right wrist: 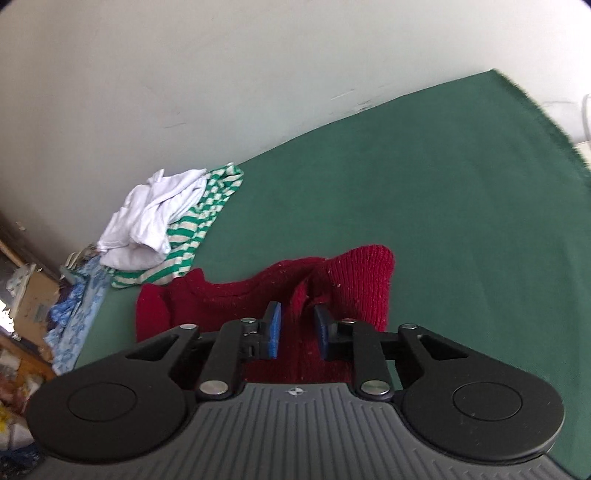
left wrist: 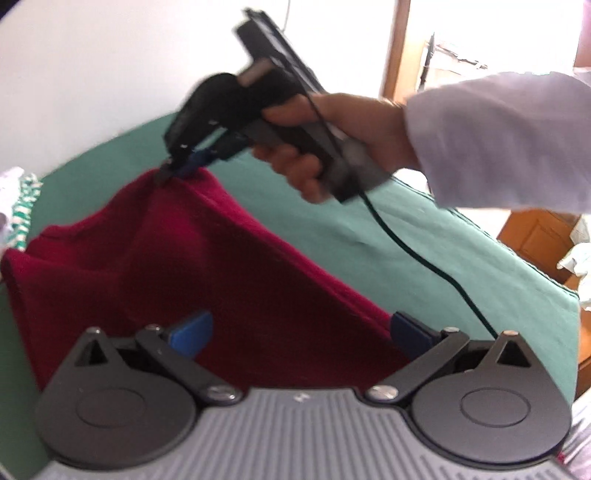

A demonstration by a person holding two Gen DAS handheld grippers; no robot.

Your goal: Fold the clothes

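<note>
On the green table [right wrist: 406,177], right gripper [right wrist: 297,332] pinches red sweater [right wrist: 221,299] mid-fold, left gripper [left wrist: 301,332] wide; far-left clothes pile [right wrist: 162,229] still unfolded.

2 wrist fisheyes, each looking down along its own fingers.
Both sit close above the dark red knitted garment [left wrist: 207,273] [right wrist: 332,291] on the green cloth-covered surface [left wrist: 424,251] [right wrist: 406,184], their shared ground.

Daylight fills both fisheye views. In the left wrist view a window [left wrist: 491,33] at the upper right is blown out to white glare, and the hand [left wrist: 332,144] and sleeve [left wrist: 506,144] are smeared by motion blur. Straight edges bow near the rims, and the corners darken.
</note>
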